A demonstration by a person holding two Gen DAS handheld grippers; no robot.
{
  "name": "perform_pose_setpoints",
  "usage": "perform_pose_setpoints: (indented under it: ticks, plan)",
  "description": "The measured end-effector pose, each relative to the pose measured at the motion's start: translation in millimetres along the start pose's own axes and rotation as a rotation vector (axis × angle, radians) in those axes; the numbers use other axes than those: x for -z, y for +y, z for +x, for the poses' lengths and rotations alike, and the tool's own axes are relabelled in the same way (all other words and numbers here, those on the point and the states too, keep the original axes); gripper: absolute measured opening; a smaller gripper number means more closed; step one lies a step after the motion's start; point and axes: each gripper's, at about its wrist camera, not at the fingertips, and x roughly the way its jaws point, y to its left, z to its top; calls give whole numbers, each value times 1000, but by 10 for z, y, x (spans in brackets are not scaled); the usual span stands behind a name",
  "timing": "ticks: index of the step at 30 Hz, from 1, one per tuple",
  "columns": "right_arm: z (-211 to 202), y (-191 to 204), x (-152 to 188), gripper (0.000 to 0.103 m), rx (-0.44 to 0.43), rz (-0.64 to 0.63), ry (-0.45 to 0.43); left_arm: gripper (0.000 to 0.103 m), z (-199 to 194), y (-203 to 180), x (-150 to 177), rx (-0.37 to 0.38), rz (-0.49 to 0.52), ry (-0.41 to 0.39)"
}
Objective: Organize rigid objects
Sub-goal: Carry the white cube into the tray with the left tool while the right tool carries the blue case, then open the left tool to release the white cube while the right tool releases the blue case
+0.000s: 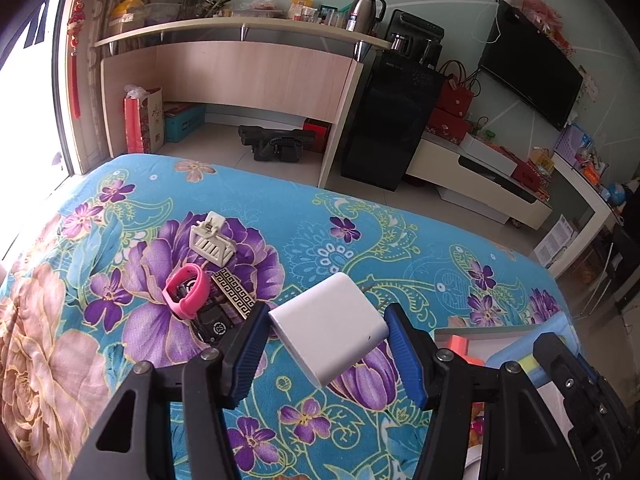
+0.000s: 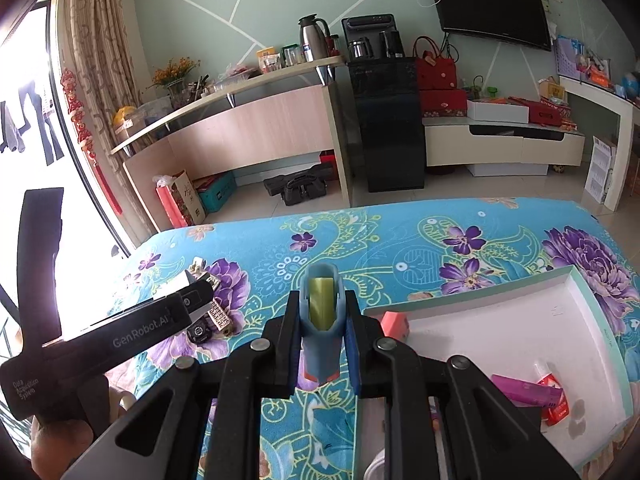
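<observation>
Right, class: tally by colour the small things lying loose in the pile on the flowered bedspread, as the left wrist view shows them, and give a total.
Cream: 1, hair clip
Pink: 1, watch band
Gold-patterned: 1, flat piece
Black: 1, gadget
Total: 4

Black left gripper [image 1: 326, 334] frame, blue ribbed pads, silver screws

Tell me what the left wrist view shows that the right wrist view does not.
Only the left wrist view: the left gripper shut on a white block, and a pink band.
Only the right wrist view: the right gripper shut on a blue-and-yellow tool, and a red-and-white bottle in the white box.
Both: the floral cloth.
</observation>
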Motion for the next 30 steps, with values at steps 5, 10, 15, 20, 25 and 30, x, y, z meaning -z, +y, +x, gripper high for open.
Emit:
perform_pose_setpoints:
  ticks: [5,10,15,20,25,30]
  plan:
    - [-184,-364,-81,19,122,28,-46,62,-16,-377,41,44,71,-3]
    - [-232,-790,-57,19,222,87,-38,62,60,-829,154,81,163,8]
    - [-188,-1088,14,19,315,109,3,62,267,-1271,361,139,251,66]
    - [-72,-1285,108,20,319,143,71,62,421,-1586,561,160,323,126]
    - [35,-1348,186,20,334,148,131,62,527,-1722,686,144,363,168]
    - [135,-1413,261,20,328,167,187,63,594,-1687,699,149,338,204]
